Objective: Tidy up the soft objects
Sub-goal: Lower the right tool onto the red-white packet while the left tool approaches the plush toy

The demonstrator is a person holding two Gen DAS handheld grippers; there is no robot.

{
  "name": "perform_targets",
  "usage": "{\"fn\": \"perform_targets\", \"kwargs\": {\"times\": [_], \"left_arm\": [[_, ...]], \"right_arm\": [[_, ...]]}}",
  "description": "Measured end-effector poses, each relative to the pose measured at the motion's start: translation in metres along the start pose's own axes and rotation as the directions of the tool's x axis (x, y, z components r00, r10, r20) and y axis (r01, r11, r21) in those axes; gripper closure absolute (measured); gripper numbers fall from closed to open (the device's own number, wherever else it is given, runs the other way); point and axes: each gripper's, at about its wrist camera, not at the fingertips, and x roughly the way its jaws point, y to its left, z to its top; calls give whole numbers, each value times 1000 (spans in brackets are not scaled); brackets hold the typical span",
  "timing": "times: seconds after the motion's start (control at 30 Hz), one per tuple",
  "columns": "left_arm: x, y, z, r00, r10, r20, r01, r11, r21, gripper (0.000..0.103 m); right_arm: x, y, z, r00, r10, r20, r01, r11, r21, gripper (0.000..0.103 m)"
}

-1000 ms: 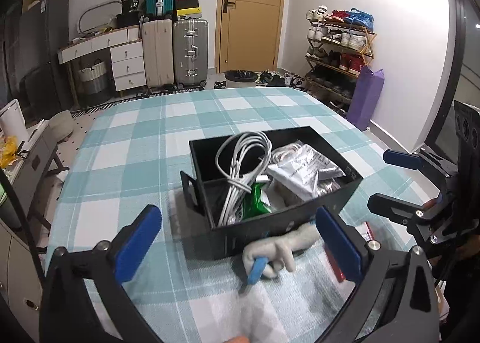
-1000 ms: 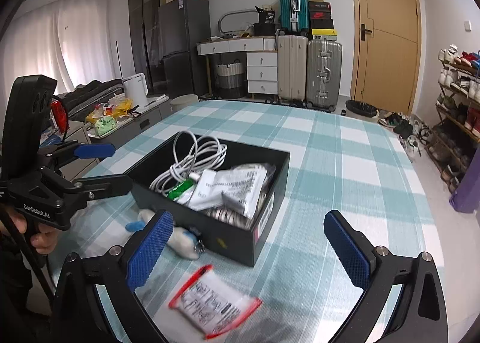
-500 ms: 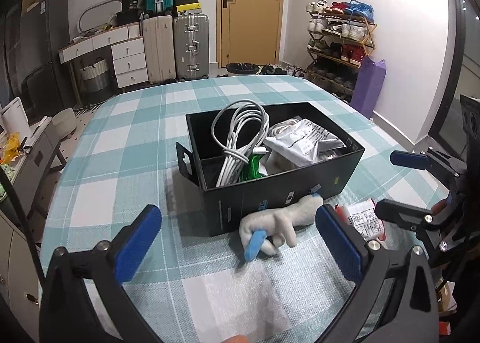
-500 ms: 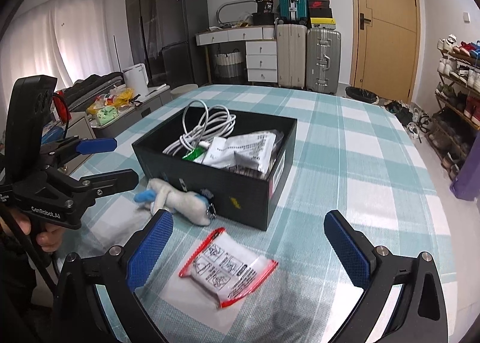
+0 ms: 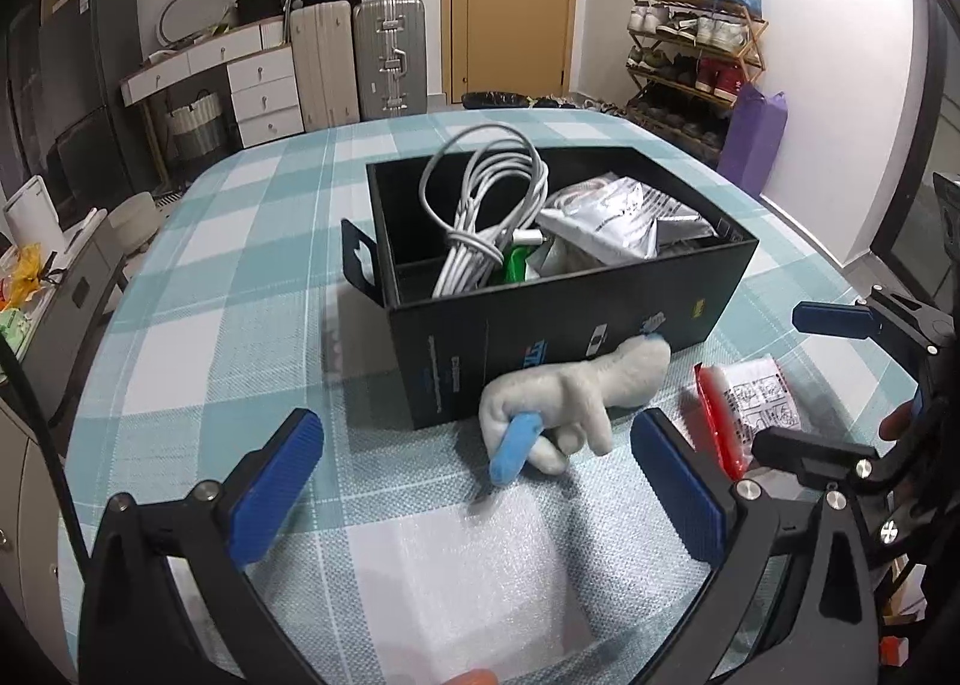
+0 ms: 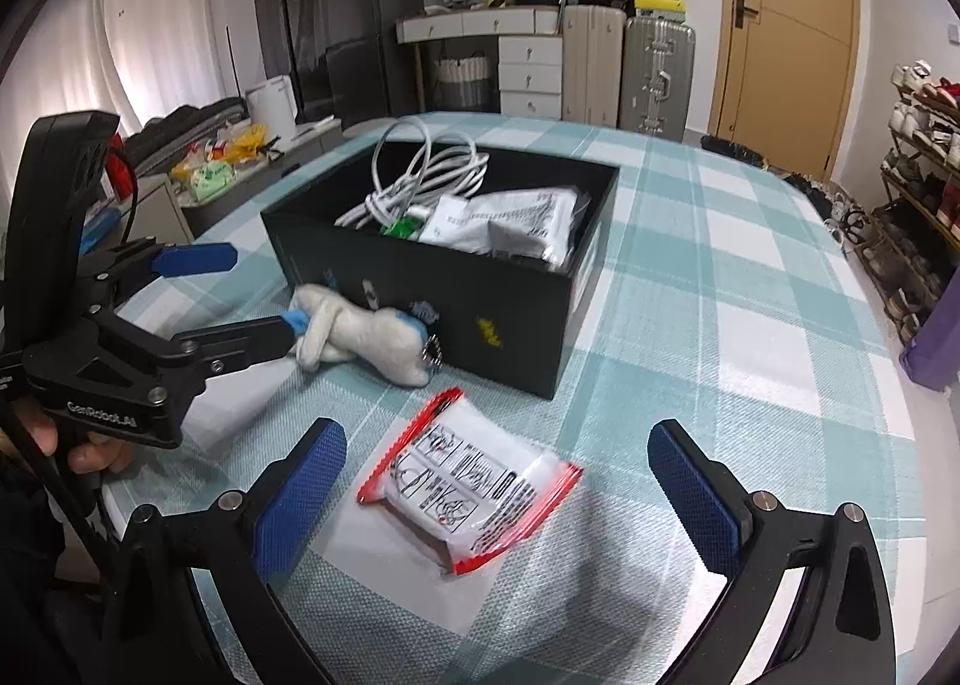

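A white plush toy (image 5: 576, 391) with blue tips lies on the checked tablecloth against the near wall of a black box (image 5: 600, 319); it also shows in the right wrist view (image 6: 366, 337). A red-edged clear packet (image 6: 471, 484) lies in front of the box (image 6: 420, 289), and shows in the left wrist view (image 5: 744, 403). My left gripper (image 5: 474, 496) is open and empty, just short of the toy. My right gripper (image 6: 498, 496) is open and empty, above the packet.
The box holds a coiled white cable (image 5: 486, 205), a green item (image 5: 519, 265) and silver-white packets (image 5: 618, 223). A white foam sheet (image 5: 474, 583) lies under my left gripper. Suitcases (image 5: 390, 55), drawers and a shoe rack (image 5: 690, 49) stand beyond the table.
Both grippers have drawn back and lifted, so the box, toy and packet sit farther off and more fully in view. Both stay open; nothing on the table has moved.
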Motion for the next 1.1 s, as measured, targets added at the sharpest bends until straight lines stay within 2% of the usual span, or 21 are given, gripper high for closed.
{"fn": "perform_targets", "kwargs": {"times": [0.2,0.5,0.97,1.1], "left_arm": [[5,1,-3,1000,-7,-19,7,1000,-4,0],[8,2,-3,999,-17,-35,17,1000,-8,0],[10,3,-4,999,-28,-46,27,1000,-16,0],[10,2,-4,998,-30,-47,29,999,-15,0]], "right_arm": [[10,6,-3,999,11,-45,-12,1000,-12,1],[25,7,-9,994,-13,-108,12,1000,-10,1],[29,7,-11,994,-20,-106,18,1000,-11,1],[29,7,-12,994,-18,-104,16,1000,-18,6]]}}
